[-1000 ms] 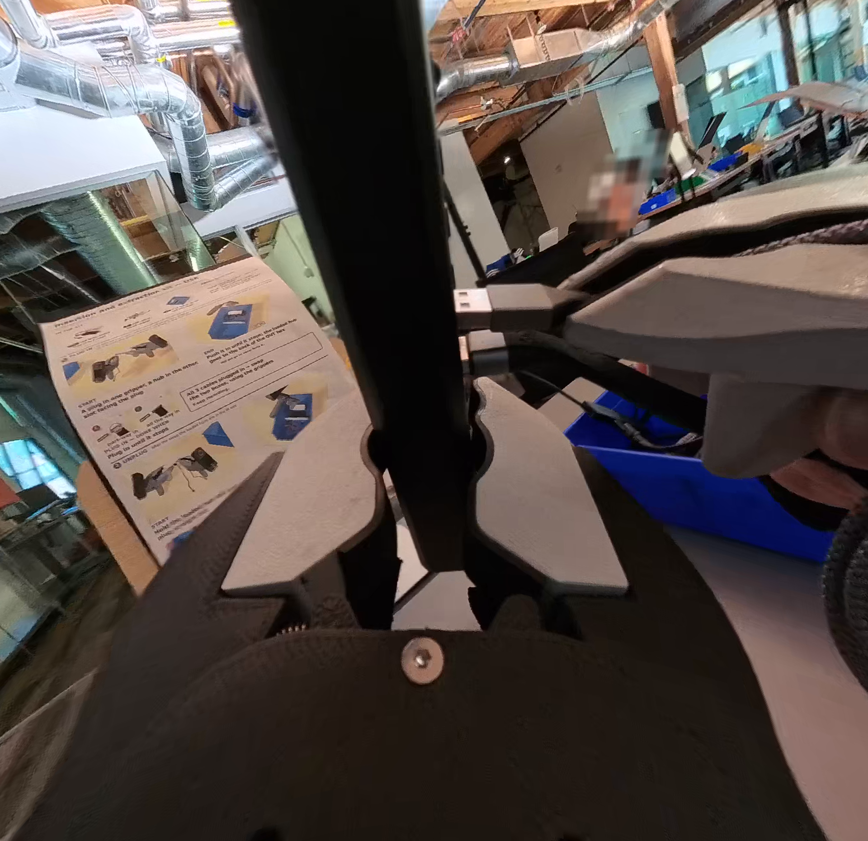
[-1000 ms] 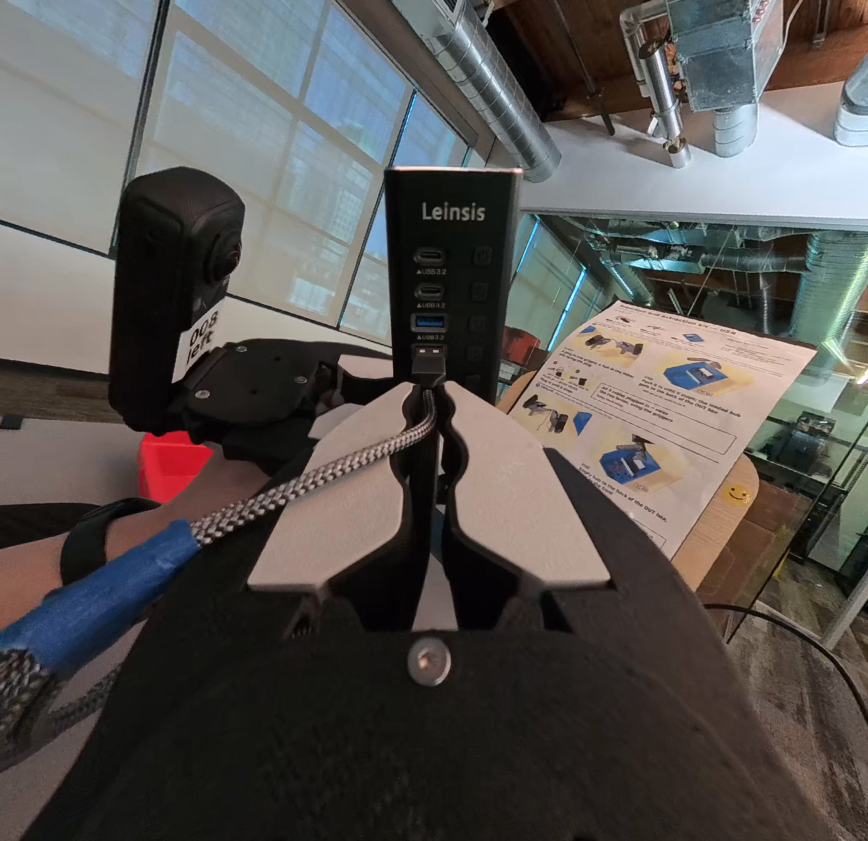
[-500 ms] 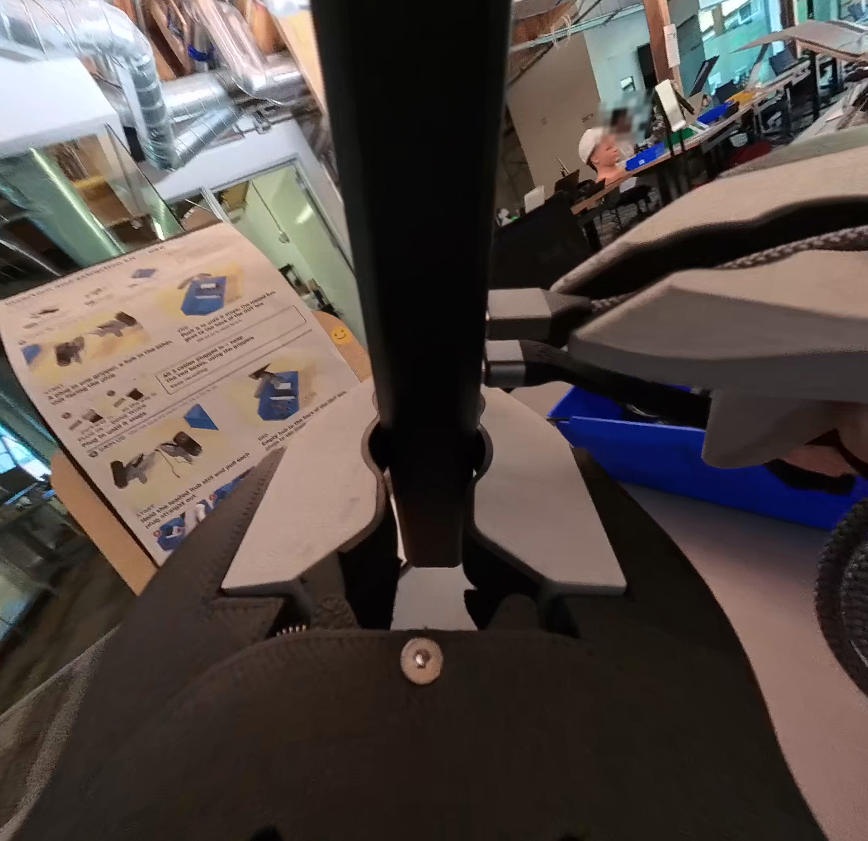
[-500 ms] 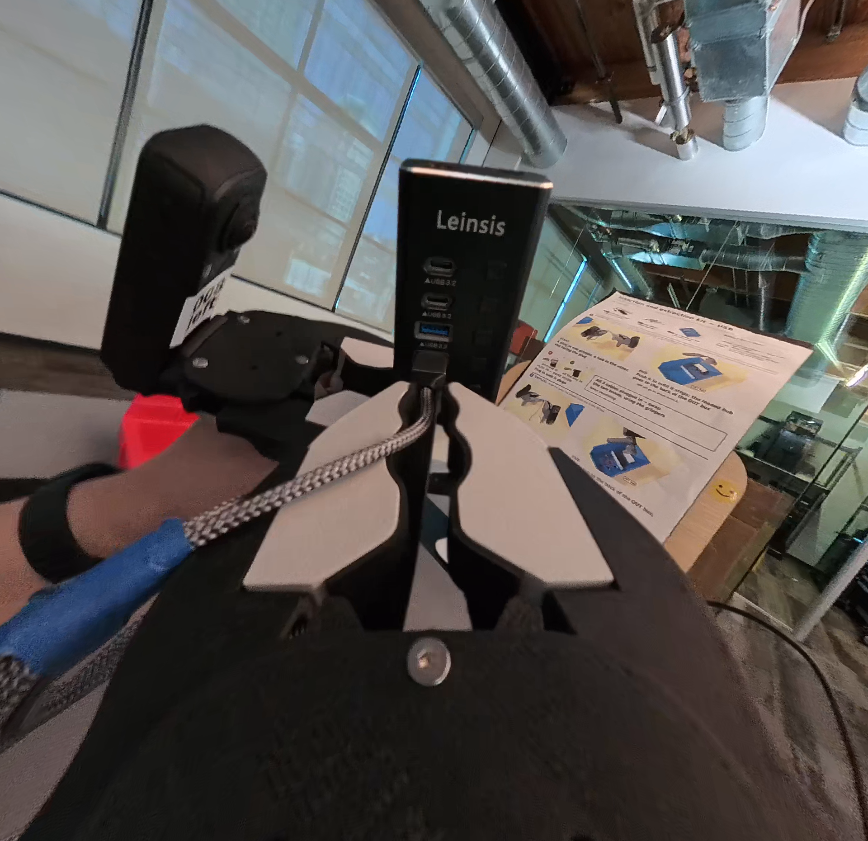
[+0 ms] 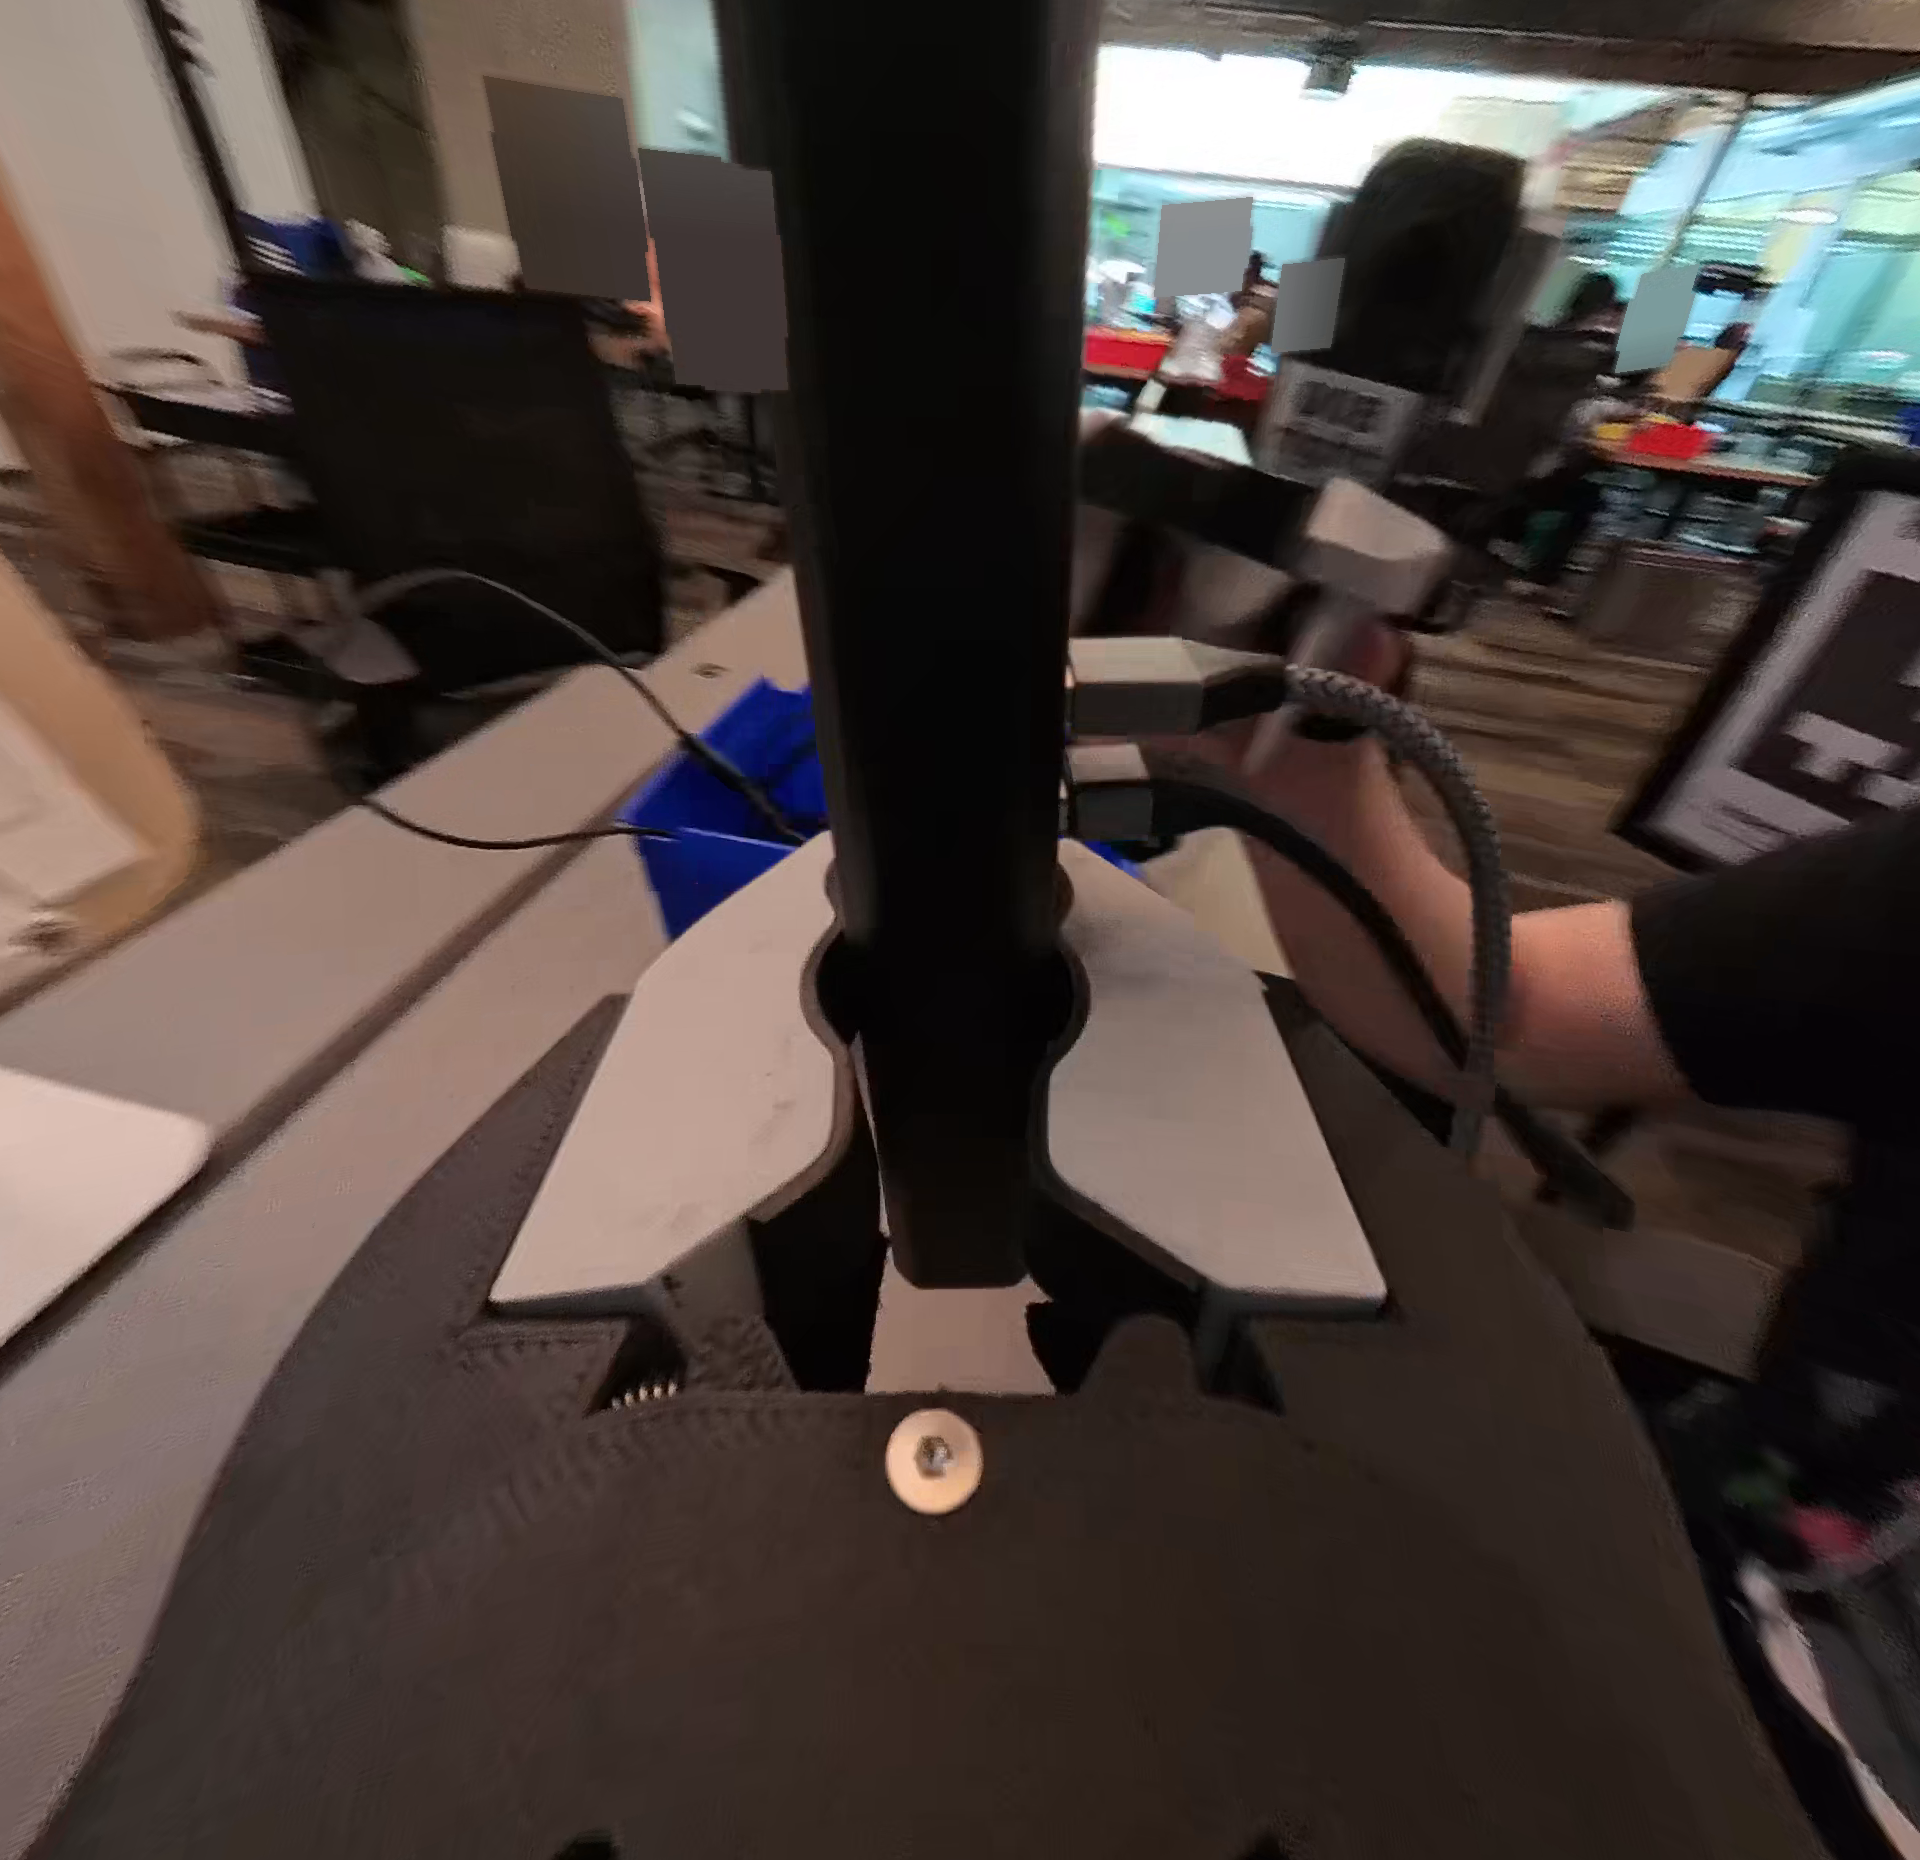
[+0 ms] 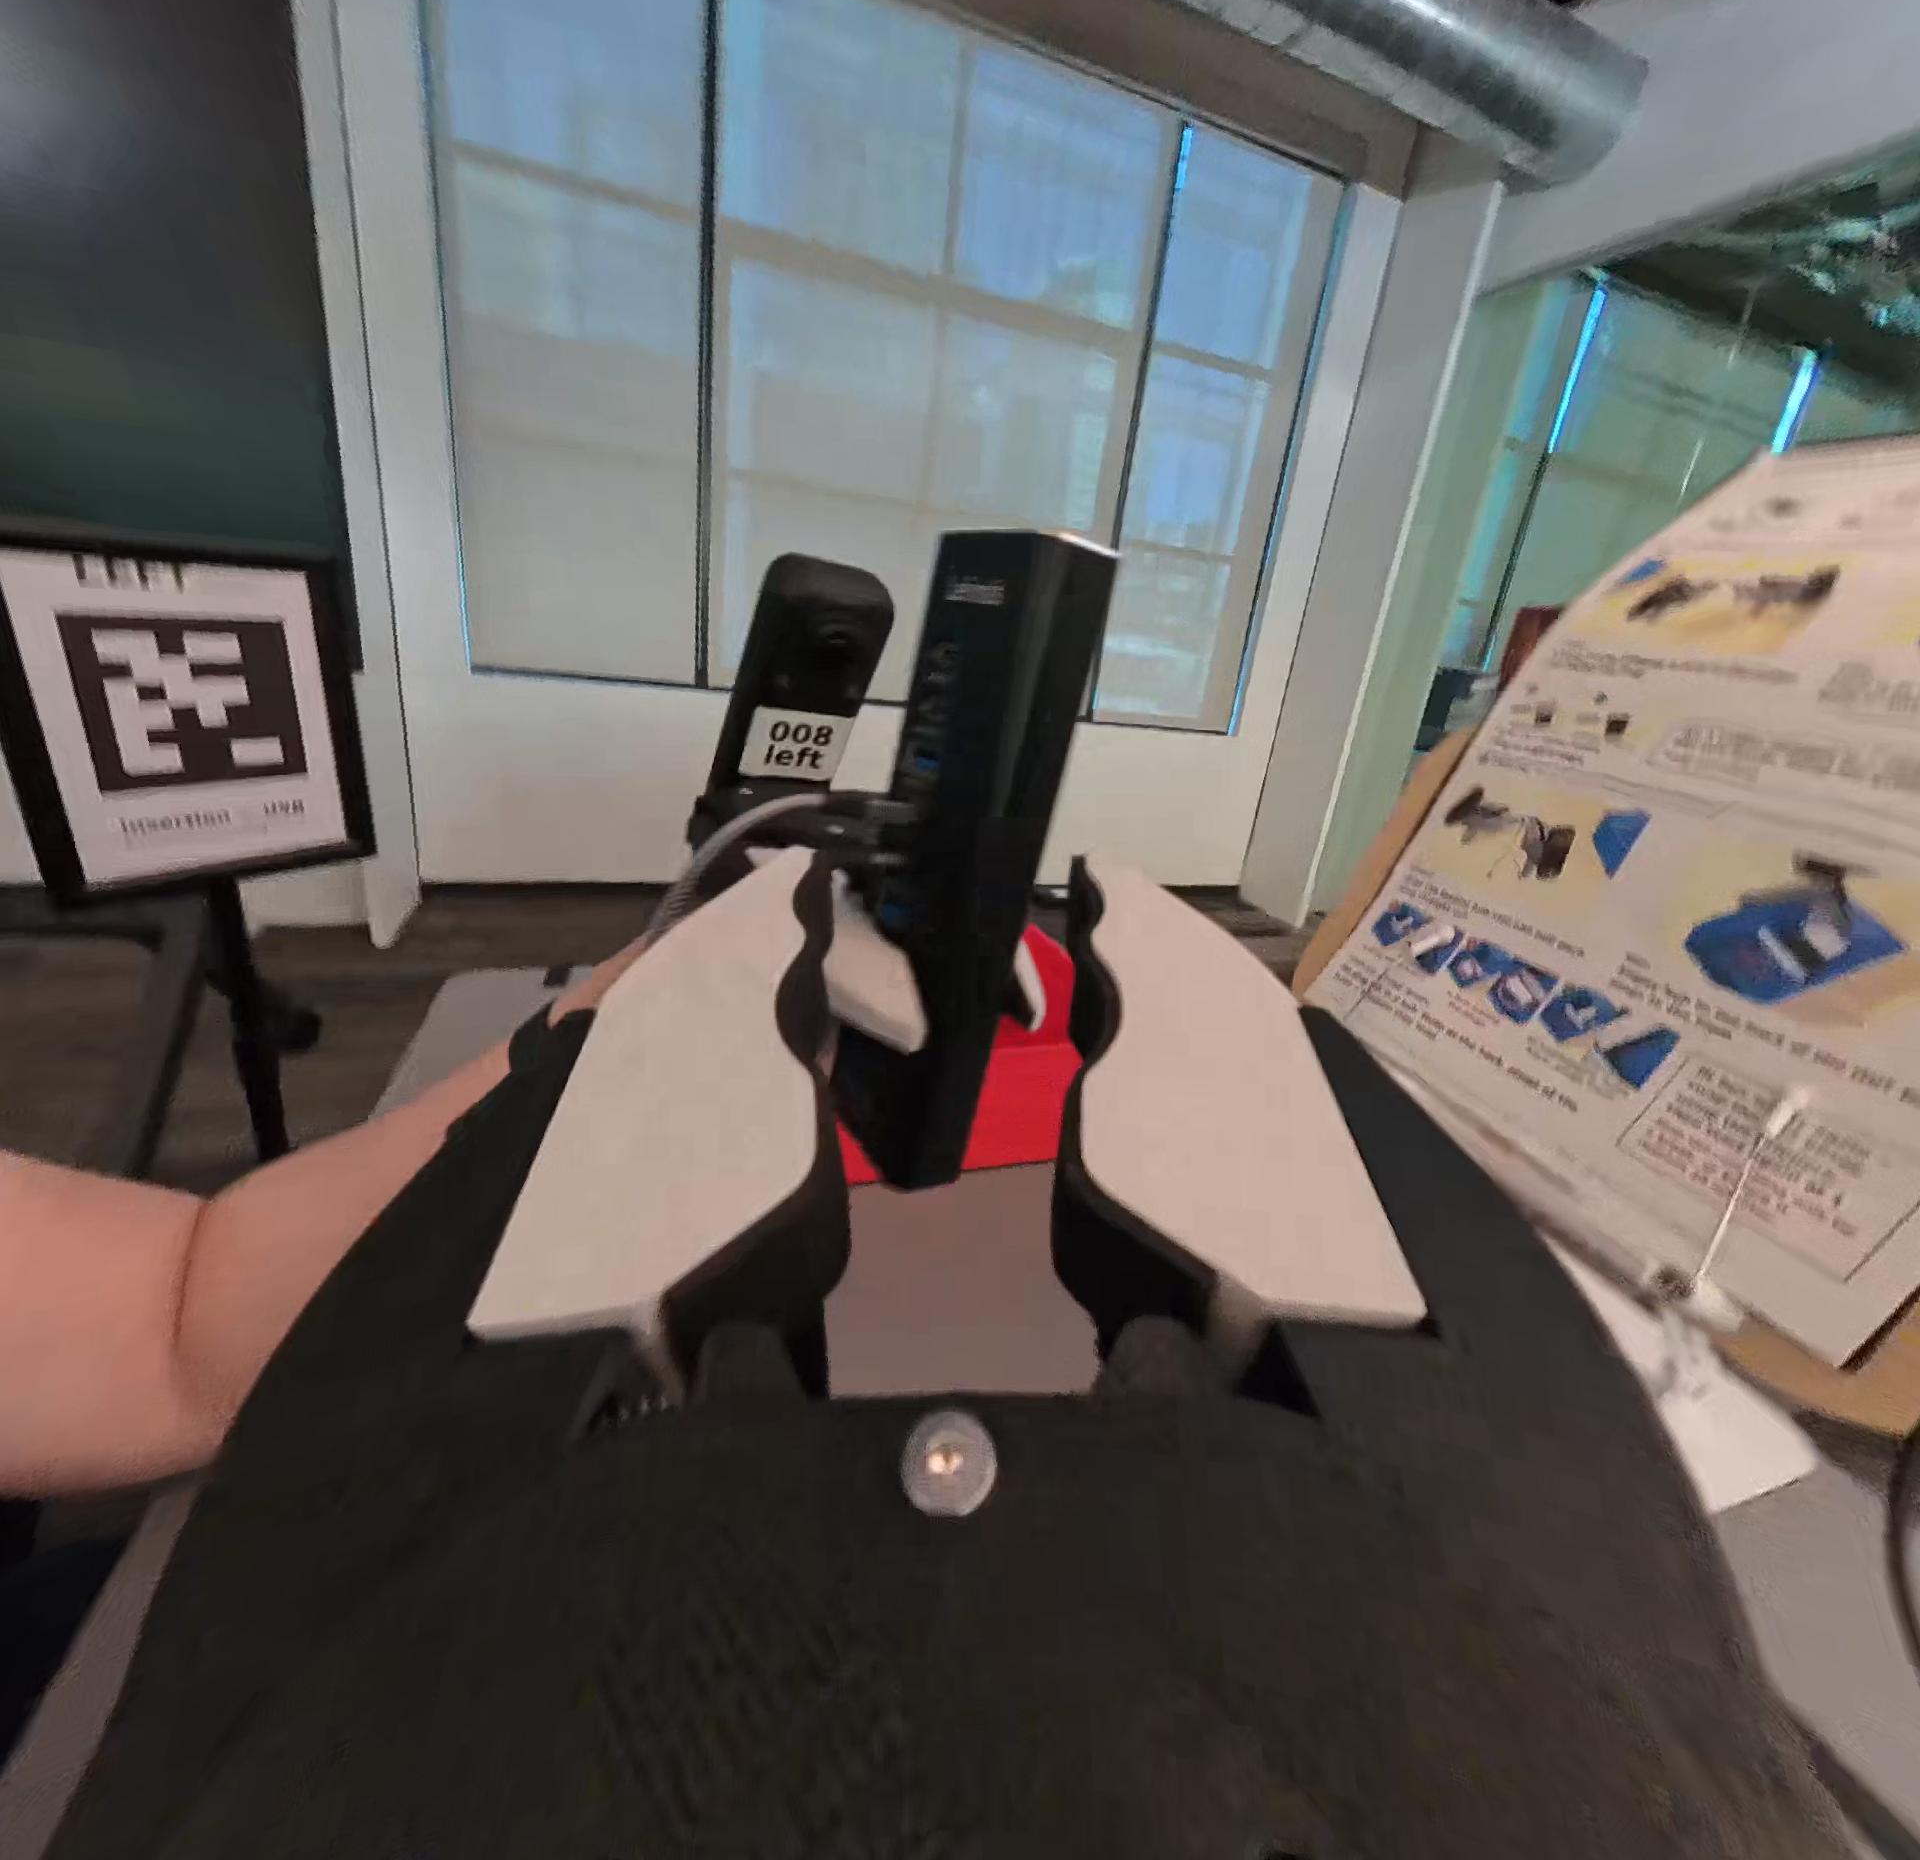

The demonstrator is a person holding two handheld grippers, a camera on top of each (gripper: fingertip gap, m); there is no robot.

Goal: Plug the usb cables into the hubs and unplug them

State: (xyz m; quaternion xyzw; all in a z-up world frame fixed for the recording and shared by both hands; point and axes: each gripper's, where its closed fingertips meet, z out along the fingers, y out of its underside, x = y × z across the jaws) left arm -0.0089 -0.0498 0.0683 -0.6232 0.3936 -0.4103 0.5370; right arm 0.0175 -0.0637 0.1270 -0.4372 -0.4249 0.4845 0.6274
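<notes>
My left gripper (image 5: pixel 948 906) is shut on a tall black USB hub (image 5: pixel 935 460) and holds it upright. A grey plug (image 5: pixel 1138 683) on a braided cable (image 5: pixel 1460 875) sits in the hub's right side. A second plug with a black cable (image 5: pixel 1117 802) sits just below it. My right gripper (image 6: pixel 945 880) is open and empty. It is drawn back from the hub (image 6: pixel 977 854), whose plugged cables (image 6: pixel 831 813) stick out on its left. The left gripper's fingers (image 6: pixel 873 989) clamp the hub's lower part.
A blue bin (image 5: pixel 727 802) stands behind the hub on the grey table (image 5: pixel 312 927). A red bin (image 6: pixel 1023 1083) sits beyond the hub. An instruction sheet (image 6: pixel 1621 875) leans at the right, a framed marker board (image 6: pixel 177 709) at the left. A person's forearm (image 5: pixel 1403 937) reaches in.
My right gripper has let go of the braided cable's plug, opened and pulled back. The plug stays in the hub. Both views have swung down from the ceiling toward the room.
</notes>
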